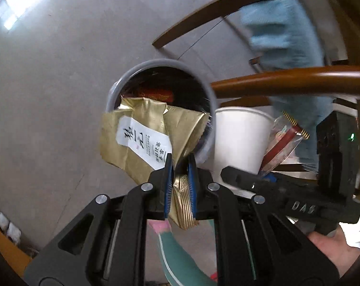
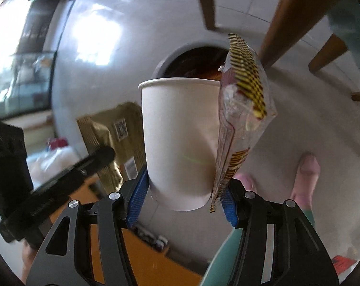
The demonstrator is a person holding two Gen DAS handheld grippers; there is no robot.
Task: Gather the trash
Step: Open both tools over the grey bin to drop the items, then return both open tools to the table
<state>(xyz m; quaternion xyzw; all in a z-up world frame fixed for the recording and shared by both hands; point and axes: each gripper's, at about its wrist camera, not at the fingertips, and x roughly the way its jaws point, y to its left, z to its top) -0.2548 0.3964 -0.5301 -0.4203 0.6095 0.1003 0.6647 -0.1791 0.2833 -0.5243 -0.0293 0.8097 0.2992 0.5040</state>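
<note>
- The grey trash bin (image 1: 205, 147) stands on the floor (image 1: 60, 83), its dark mouth holding red wrappers.
- The left gripper (image 1: 180, 166) has its fingers clamped on a gold foil tea bag (image 1: 137, 138), which hangs over the bin's rim.
- The right gripper (image 2: 182, 197) pinches a white paper cup (image 2: 180, 138) together with a clear snack wrapper (image 2: 242, 109), just beside the bin.
- Wooden chair legs (image 2: 285, 21) rise behind the bin.
</note>
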